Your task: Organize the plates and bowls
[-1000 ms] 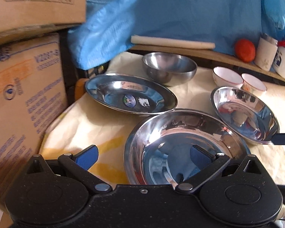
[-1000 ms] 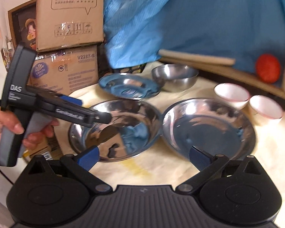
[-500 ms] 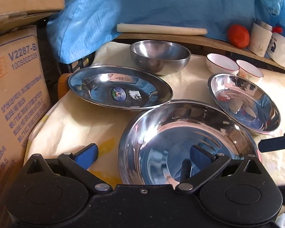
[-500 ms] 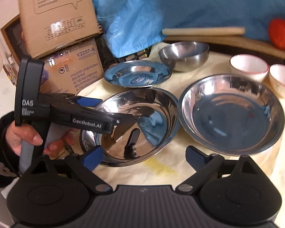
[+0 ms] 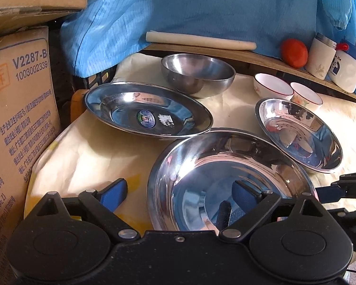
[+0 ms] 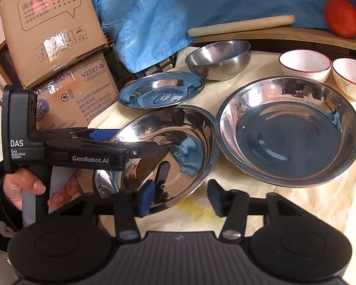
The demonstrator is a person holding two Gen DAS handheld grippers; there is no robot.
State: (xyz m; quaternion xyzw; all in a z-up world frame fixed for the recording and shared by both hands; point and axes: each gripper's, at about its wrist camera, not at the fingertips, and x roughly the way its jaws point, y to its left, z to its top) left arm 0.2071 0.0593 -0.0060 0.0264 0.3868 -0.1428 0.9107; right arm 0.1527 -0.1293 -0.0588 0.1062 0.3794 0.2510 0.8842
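Note:
A large steel dish (image 5: 225, 173) (image 6: 168, 147) lies nearest on the cream cloth. My left gripper (image 5: 180, 191) is open, its jaws straddling the dish's left rim, one finger outside and one inside. My right gripper (image 6: 180, 196) is open, narrower than before, straddling the same dish's near right rim. A second steel dish (image 5: 299, 133) (image 6: 289, 130) lies to the right. A flat steel plate (image 5: 147, 109) (image 6: 161, 90) with stickers lies behind, and a deep steel bowl (image 5: 197, 73) (image 6: 218, 59) behind that. Two white bowls (image 5: 273, 86) (image 6: 305, 64) stand at back right.
Cardboard boxes (image 5: 16, 109) (image 6: 49, 28) stand at the left. Blue cloth (image 5: 201, 7) hangs behind. A rolling pin (image 5: 199, 40), a red fruit (image 5: 293, 52) and white containers (image 5: 320, 58) sit on the wooden shelf at the back.
Both grippers have moved down and closer to the nearest steel dish. The right gripper's jaws have narrowed and now straddle its right rim; the left gripper straddles its left rim.

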